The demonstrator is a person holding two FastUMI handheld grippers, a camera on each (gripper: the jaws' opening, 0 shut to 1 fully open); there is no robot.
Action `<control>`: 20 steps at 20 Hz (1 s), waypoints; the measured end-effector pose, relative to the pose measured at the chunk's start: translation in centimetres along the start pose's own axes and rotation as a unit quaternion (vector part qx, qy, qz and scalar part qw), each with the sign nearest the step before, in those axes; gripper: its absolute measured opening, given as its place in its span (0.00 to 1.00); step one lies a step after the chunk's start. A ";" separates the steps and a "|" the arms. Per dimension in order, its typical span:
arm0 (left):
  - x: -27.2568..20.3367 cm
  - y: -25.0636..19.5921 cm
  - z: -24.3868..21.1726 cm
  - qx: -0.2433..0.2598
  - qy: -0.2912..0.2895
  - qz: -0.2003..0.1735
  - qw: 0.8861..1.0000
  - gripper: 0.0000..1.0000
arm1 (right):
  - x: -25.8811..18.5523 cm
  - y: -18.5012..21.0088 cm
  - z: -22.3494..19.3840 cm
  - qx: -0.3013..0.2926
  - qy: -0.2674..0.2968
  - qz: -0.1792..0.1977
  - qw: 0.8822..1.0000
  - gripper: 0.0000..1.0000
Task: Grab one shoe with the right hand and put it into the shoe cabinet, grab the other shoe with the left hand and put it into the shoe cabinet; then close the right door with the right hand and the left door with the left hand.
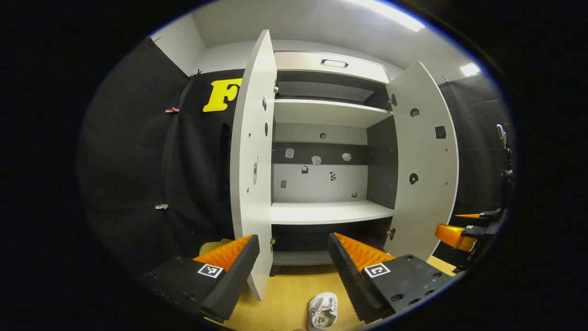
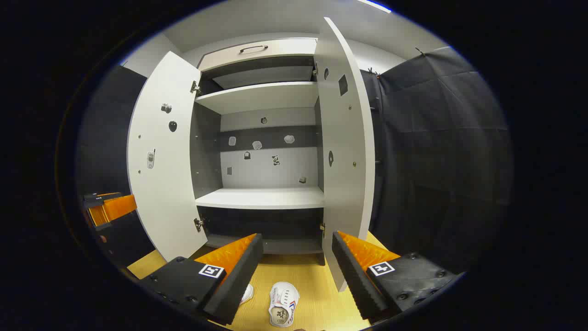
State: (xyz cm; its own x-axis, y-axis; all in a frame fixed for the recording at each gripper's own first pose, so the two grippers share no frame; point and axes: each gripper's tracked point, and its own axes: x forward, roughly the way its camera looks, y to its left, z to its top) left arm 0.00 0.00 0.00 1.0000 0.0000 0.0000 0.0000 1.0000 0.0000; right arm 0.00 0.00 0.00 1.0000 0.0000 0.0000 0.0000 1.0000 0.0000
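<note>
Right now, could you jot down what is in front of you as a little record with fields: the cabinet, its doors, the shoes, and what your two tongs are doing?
cabinet: shoe cabinet facing both tongs, shelves bare
left door: left door swung open
right door: right door swung open
shoes: white shoe on the wooden floor before the cabinet; second shoe beside it, mostly hidden behind a finger
left tongs: left tongs open, holding nothing
right tongs: right tongs open, holding nothing
task progress: neither shoe is in the cabinet yet

I am working in a staged recording booth: black cloth walls [image 2: 436, 138] are enclosing a white shoe cabinet [image 1: 321, 211] on a wooden floor [image 2: 317, 294].
</note>
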 end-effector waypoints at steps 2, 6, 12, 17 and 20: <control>0.1 -0.1 -0.6 0.003 0.005 -0.011 1.000 0.95 | -0.4 0.2 -0.6 0.000 0.006 -0.007 1.000 0.98; 0.3 0.0 -1.3 0.006 0.012 -0.032 0.999 0.95 | -0.9 0.5 -1.2 0.000 0.013 -0.023 1.000 0.98; 0.6 0.3 -2.2 0.011 0.014 -0.057 0.998 0.95 | -1.6 0.8 -2.3 0.003 0.026 -0.048 0.998 0.98; 0.4 0.3 -3.2 0.015 0.021 -0.080 0.997 0.95 | -2.1 1.4 -4.0 0.002 0.047 -0.060 0.997 0.98; 0.2 0.5 -3.7 0.007 0.027 -0.088 0.996 0.95 | -2.1 2.3 -5.7 0.002 0.077 -0.057 0.995 0.98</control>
State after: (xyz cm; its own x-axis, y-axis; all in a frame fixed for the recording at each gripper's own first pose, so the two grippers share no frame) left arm 0.17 0.47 -3.70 0.9831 -0.1746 -0.0549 0.1754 0.9845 0.0092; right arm -2.12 2.34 -5.70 0.9816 -0.1136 -0.1537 0.1143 0.9934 -0.0040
